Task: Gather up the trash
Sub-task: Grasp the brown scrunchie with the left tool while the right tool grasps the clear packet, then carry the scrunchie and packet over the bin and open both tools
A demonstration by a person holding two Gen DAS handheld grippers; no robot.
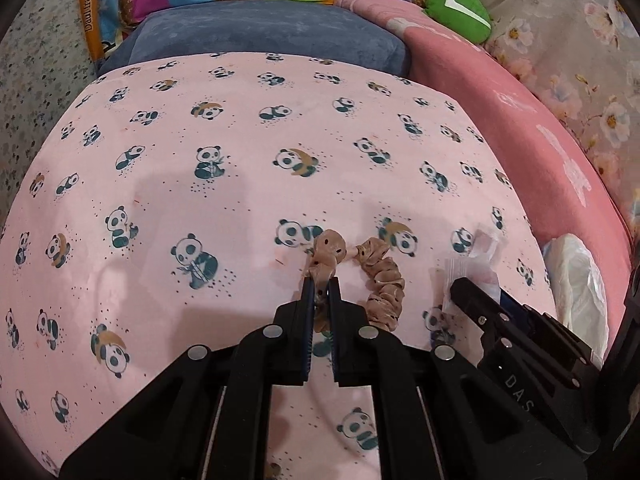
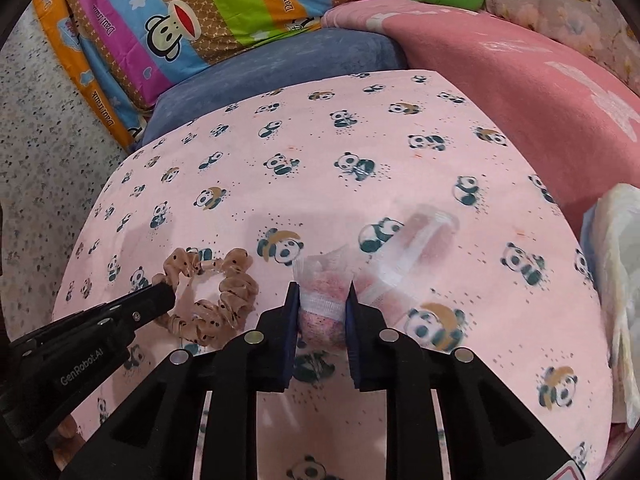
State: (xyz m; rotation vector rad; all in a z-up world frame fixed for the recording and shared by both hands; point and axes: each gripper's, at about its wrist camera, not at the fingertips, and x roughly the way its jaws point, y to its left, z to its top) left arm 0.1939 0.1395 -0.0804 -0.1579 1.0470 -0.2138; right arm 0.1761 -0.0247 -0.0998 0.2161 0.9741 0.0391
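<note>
1. The panda sheet (image 1: pixel 240 152) serves as the landmark: a pink cloth printed with pandas, spread flat over the bed.
2. The left gripper (image 1: pixel 320 284) sits at the near middle of the panda sheet, its jaws closed tight on one end of a beige dotted scrunchie (image 1: pixel 380 280).
3. The rest of the scrunchie curls on the sheet just to the right of those jaws.
4. The right gripper (image 2: pixel 322 298) is on the sheet to the right of the scrunchie, jaws clamped on a clear plastic wrapper (image 2: pixel 324 300) with pink contents.
5. A second clear wrapper piece (image 2: pixel 424 236) lies on the sheet just beyond and right of the held one.
6. A white plastic bag (image 2: pixel 620 280) lies at the sheet's right edge.
7. Beyond the sheet's far edge lie a blue cushion (image 1: pixel 260 36) and a striped cartoon pillow (image 2: pixel 200 12).
8. A pink blanket (image 2: pixel 500 72) borders the sheet's right side, with a green plush toy (image 1: pixel 456 8) past it.
</note>
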